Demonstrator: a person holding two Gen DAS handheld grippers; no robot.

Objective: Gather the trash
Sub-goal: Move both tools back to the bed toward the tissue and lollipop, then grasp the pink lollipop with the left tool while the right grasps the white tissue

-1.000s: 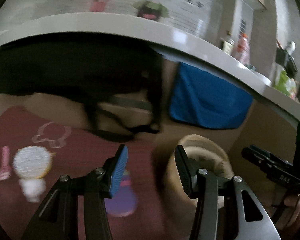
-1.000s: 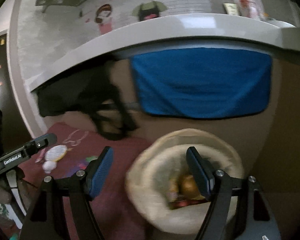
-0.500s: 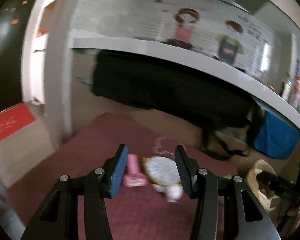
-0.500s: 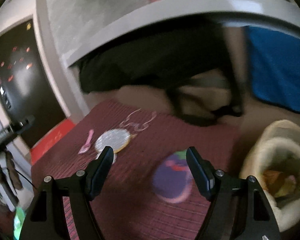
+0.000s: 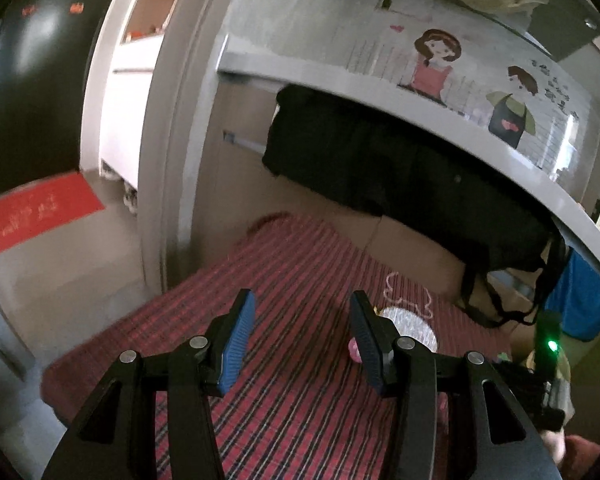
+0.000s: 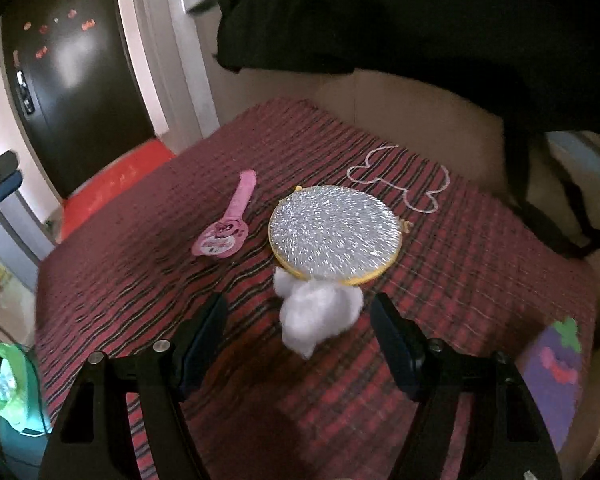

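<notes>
Collection stage, with several pieces of litter left on the red striped mat (image 6: 140,280). The right gripper (image 6: 300,328) hangs with its jaws spread and nothing between the pads, aimed down at a white cotton tuft (image 6: 316,316) lying just ahead of the fingertips and touching the near rim of a round glittery disc with a yellow edge (image 6: 334,232). A pink spoon-shaped wrapper (image 6: 226,224) lies just left of the disc, long axis running from its round head nearest the camera to its narrow tail pointing away and slightly right. A purple card (image 6: 552,364) sits at the mat's right edge. The left gripper (image 5: 302,332) is likewise released and empty above bare mat. Judged from these views, nothing here is picked up yet; the tuft looks like the nearest target
</notes>
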